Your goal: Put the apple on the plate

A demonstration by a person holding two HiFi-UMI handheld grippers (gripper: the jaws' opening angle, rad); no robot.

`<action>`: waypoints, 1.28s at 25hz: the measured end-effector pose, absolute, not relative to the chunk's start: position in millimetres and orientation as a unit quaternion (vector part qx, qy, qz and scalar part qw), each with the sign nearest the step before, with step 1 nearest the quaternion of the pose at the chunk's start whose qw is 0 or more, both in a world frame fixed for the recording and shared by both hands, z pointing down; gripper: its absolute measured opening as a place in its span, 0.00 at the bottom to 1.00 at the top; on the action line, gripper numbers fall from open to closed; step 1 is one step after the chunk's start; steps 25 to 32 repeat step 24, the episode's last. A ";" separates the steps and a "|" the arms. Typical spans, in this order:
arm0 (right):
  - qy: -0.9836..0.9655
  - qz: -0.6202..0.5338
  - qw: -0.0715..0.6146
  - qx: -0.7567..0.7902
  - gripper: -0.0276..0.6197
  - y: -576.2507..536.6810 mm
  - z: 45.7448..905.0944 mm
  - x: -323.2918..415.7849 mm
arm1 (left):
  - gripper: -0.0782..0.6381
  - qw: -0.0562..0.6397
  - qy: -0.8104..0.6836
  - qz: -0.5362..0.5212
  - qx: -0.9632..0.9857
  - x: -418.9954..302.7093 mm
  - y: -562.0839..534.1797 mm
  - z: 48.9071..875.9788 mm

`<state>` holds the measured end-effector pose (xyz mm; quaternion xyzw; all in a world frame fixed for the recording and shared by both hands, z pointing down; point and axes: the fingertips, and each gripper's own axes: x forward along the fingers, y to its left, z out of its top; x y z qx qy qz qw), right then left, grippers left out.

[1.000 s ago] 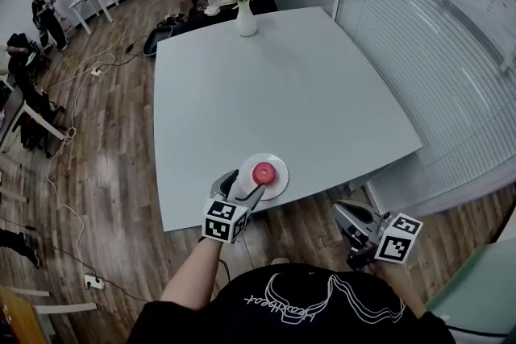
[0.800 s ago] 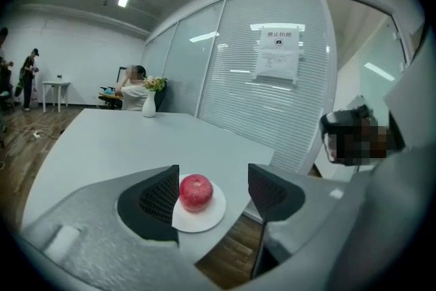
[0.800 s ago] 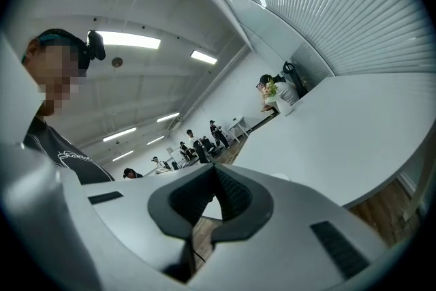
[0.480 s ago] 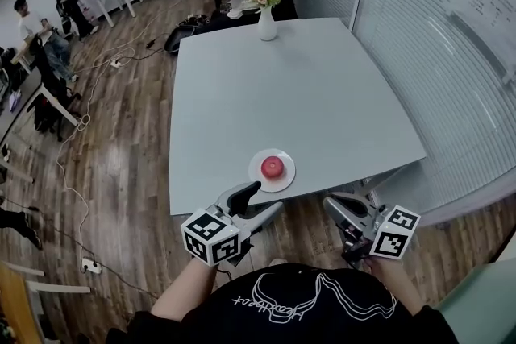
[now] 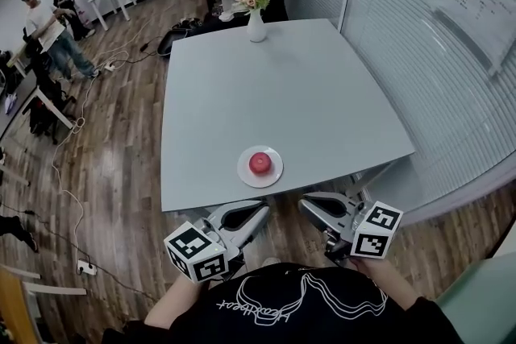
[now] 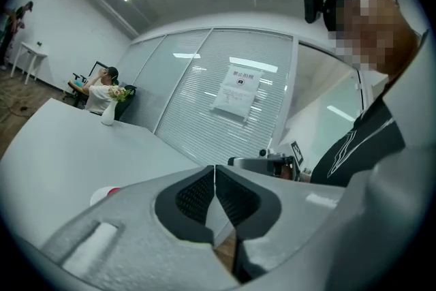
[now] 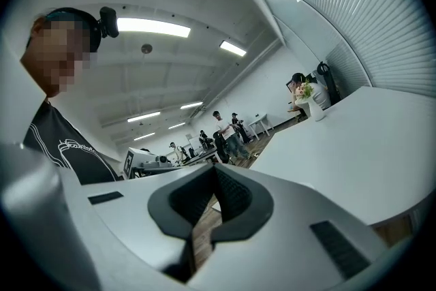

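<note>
A: Where does the apple (image 5: 260, 163) sit?
B: On the white plate (image 5: 244, 176), near the lower edge of the grey table (image 5: 282, 84), just below the frame's centre.
A: And the tongs?
B: Both hang clear of the table at the bottom of the frame. The left gripper (image 5: 261, 210) has just been closing; its jaws meet with nothing between them. The right gripper (image 5: 307, 202), to its right, is likewise closed and empty.
A: Anything else on the table?
B: A vase of flowers (image 5: 255, 22), upper centre.
</note>
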<state>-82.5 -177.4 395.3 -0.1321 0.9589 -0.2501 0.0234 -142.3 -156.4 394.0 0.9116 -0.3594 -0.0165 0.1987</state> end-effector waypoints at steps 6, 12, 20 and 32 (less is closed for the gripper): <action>0.957 -0.257 0.015 -0.137 0.06 -175.4 404.0 -81.9 | 0.13 0.195 -0.362 -0.010 0.912 -141.2 -156.8 393.3; 0.959 -0.249 0.009 -0.137 0.06 -176.5 405.0 -82.9 | 0.13 0.198 -0.359 -0.001 0.912 -139.8 -161.7 393.7; 0.960 -0.242 0.007 -0.143 0.06 -180.8 407.9 -90.6 | 0.13 0.192 -0.352 0.003 0.916 -144.4 -161.5 396.1; 0.958 -0.244 0.006 -0.148 0.06 -182.0 410.1 -90.1 | 0.13 0.198 -0.348 0.003 0.916 -144.9 -163.4 399.1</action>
